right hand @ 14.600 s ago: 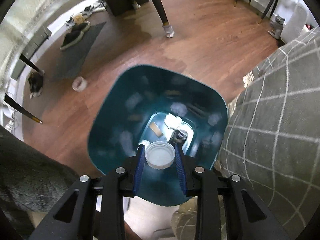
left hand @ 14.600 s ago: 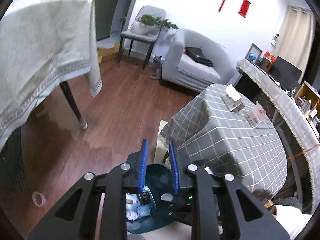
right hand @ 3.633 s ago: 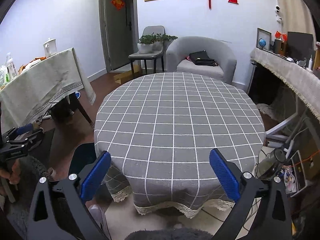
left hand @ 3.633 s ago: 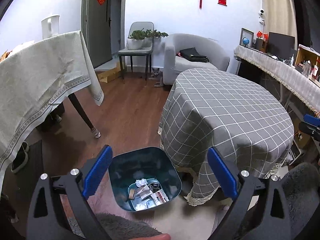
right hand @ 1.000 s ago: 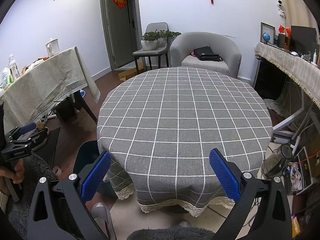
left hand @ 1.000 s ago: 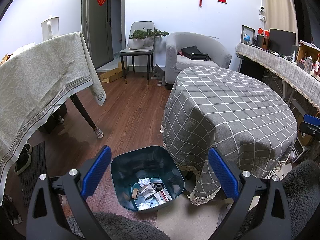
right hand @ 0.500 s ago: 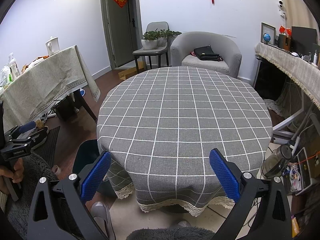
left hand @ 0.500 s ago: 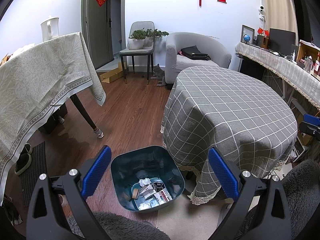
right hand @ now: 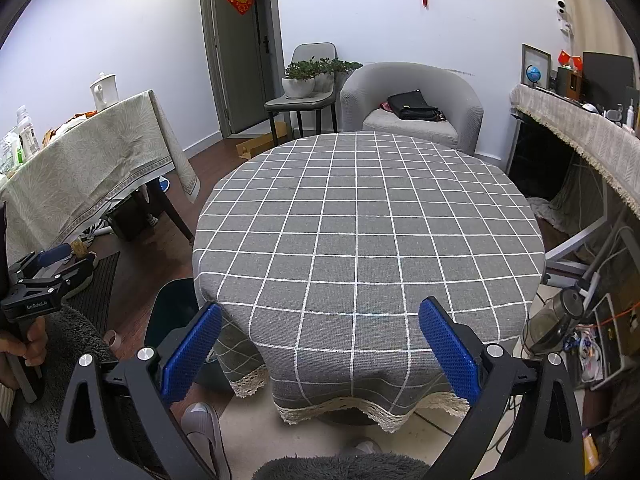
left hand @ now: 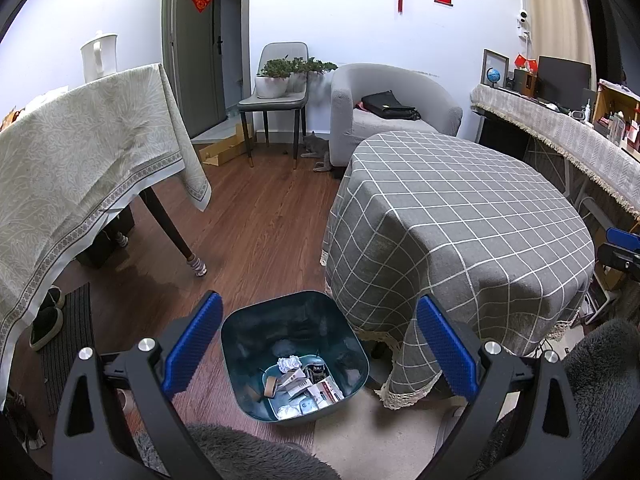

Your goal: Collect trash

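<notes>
Both hand-held grippers, left (left hand: 316, 350) and right (right hand: 318, 350), stand wide apart and empty; light, crushable paper trash (left hand: 300, 384) lies in the teal bin (left hand: 240, 360) at 6 o'clock, best pinched gently by an edge.

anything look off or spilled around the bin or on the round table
Nothing stands out as spilled. The trash bin stands upright on the floor beside the round table, its trash inside at the bottom. The checked tablecloth lies smooth with nothing on it. One stray: a small tape roll lies on the floor near the bin.
</notes>
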Demonstrator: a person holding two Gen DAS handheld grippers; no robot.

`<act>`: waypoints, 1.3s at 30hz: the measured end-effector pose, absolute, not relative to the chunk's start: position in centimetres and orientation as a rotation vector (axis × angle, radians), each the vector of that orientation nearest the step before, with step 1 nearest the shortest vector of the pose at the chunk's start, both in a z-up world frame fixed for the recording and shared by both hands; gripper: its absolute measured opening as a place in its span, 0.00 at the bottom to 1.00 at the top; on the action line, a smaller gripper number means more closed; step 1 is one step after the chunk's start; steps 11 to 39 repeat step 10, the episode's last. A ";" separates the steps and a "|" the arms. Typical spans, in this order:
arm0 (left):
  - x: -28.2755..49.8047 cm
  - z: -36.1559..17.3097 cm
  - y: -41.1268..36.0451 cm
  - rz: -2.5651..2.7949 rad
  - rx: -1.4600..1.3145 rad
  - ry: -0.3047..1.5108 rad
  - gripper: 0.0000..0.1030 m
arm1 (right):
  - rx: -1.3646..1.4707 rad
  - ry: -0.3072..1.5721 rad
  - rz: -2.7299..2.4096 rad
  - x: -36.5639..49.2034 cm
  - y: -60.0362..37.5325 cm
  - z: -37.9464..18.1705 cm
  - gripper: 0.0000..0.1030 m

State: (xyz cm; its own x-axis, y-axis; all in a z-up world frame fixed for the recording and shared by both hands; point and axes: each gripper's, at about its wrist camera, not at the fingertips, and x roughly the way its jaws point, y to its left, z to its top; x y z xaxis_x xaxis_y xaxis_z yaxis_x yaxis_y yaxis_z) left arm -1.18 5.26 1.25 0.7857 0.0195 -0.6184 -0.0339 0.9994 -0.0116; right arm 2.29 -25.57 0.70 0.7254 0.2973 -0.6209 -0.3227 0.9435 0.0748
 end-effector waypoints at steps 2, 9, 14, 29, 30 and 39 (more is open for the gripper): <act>-1.2 1.2 5.3 0.029 -0.022 0.667 0.96 | -0.039 0.678 0.342 2.3 -25.6 0.7 0.97; -1.1 1.3 5.4 0.026 -0.023 0.674 0.96 | -0.039 0.679 0.342 2.3 -25.6 0.7 0.97; -1.1 1.3 5.4 0.027 -0.024 0.675 0.96 | -0.038 0.679 0.342 2.3 -25.6 0.7 0.97; -1.1 1.3 5.4 0.027 -0.024 0.675 0.96 | -0.038 0.679 0.342 2.3 -25.6 0.7 0.97; -1.1 1.3 5.4 0.027 -0.024 0.675 0.96 | -0.038 0.679 0.342 2.3 -25.6 0.7 0.97; -1.1 1.3 5.4 0.027 -0.024 0.675 0.96 | -0.038 0.679 0.342 2.3 -25.6 0.7 0.97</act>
